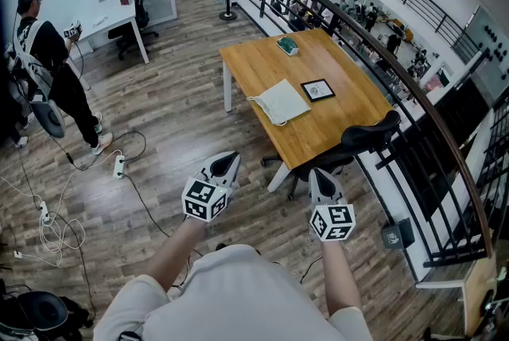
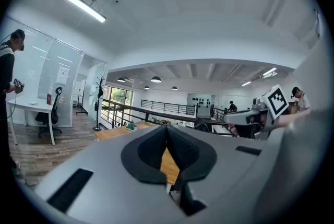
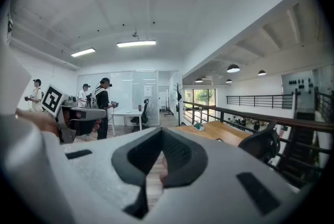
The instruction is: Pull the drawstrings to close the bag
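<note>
Your left gripper (image 1: 225, 166) and right gripper (image 1: 320, 184): jaws together, holding nothing, well short of bag (image 1: 281, 101). Arrive like that and you shove it aside.

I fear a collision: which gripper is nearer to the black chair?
Right. The right gripper is short of the chair, slightly to its left; the left gripper is farther left.

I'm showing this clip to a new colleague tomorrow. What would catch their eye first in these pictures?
Probably the wooden table in the upper middle of the head view, with a white drawstring bag lying flat near its closer edge. Next come the left claw and right claw, both shut and empty, held out low in front, short of the table. A person in black stands at far left.
</note>
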`<state>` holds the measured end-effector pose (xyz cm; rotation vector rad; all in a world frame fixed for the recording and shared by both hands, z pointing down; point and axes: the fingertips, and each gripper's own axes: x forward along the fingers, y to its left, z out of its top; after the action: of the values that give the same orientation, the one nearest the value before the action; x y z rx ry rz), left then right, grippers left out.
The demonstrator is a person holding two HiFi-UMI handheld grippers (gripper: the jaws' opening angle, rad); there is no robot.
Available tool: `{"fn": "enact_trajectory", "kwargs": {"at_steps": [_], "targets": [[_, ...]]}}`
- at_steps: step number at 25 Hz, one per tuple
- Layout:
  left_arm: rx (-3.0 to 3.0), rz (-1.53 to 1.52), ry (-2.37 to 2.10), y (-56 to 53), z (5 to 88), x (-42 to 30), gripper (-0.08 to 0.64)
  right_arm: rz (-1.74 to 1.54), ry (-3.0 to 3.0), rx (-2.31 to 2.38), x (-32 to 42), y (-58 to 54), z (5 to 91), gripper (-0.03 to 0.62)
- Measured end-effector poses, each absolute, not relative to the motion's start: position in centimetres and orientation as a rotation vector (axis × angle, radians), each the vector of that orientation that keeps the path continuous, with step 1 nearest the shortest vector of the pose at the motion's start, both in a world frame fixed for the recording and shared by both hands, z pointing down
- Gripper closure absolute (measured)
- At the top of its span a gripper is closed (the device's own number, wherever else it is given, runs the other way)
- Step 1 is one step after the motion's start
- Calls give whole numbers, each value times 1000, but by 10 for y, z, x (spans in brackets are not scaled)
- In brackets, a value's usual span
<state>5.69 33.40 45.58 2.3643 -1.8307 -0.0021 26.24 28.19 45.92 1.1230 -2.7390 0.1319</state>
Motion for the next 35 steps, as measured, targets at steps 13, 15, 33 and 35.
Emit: {"fn": "enact_trajectory", "kwargs": {"at_steps": [13, 15, 33, 35], "targets": [[2362, -10, -1818, 330, 461, 52, 566, 144, -2747, 1134, 255, 279, 461, 595], [2365, -15, -1815, 332, 462, 52, 566, 163, -2756, 1145, 256, 280, 461, 595], [2367, -41, -1825, 347, 464, 32, 557, 149, -2739, 1149, 240, 295, 468, 574], [2370, -42, -1816, 349, 466, 31, 521, 147, -2737, 1144, 236, 299, 470, 557]]}}
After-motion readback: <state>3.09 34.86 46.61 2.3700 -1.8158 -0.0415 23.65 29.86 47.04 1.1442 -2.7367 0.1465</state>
